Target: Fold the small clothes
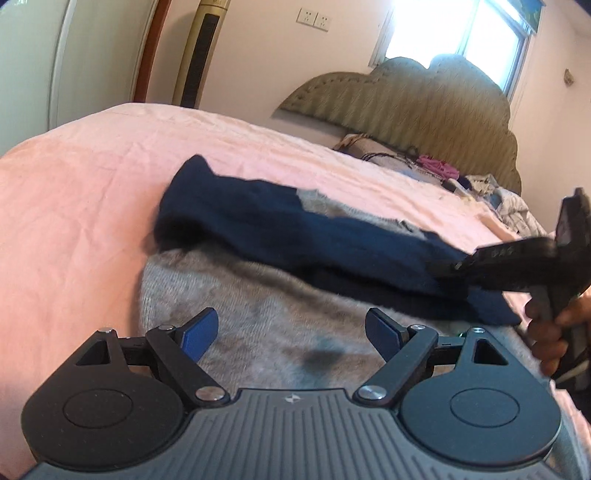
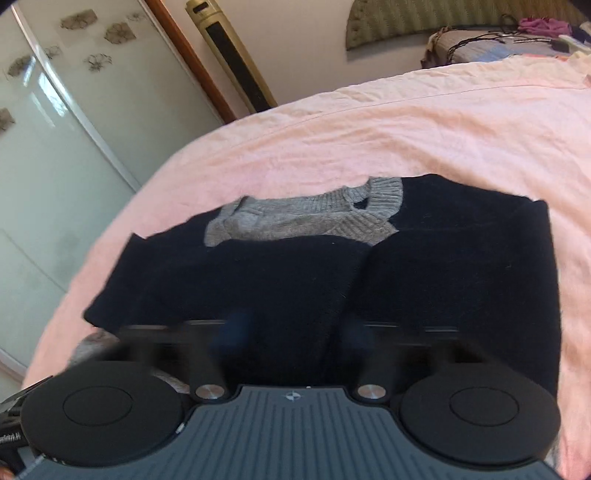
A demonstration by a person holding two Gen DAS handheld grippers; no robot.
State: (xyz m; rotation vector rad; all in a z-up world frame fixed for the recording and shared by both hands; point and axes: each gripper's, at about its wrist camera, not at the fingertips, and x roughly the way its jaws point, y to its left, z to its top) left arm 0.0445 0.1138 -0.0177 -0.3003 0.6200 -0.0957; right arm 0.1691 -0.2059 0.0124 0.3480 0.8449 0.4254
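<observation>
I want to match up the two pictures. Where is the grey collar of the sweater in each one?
Left wrist view: the grey collar peeks out just right of the middle, behind the dark blue folded part of the sweater.
Right wrist view: the collar sits at the middle, at the sweater's far edge.
Shared landmark: the tall gold tower standing against the wall beyond the pink bedsheet.

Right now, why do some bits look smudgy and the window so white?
Left wrist view: the window is glaring white and the right tool is smeared by motion. Right wrist view: that tool's fingers are blurry, while the sweater's grey collar looks sharper.
</observation>
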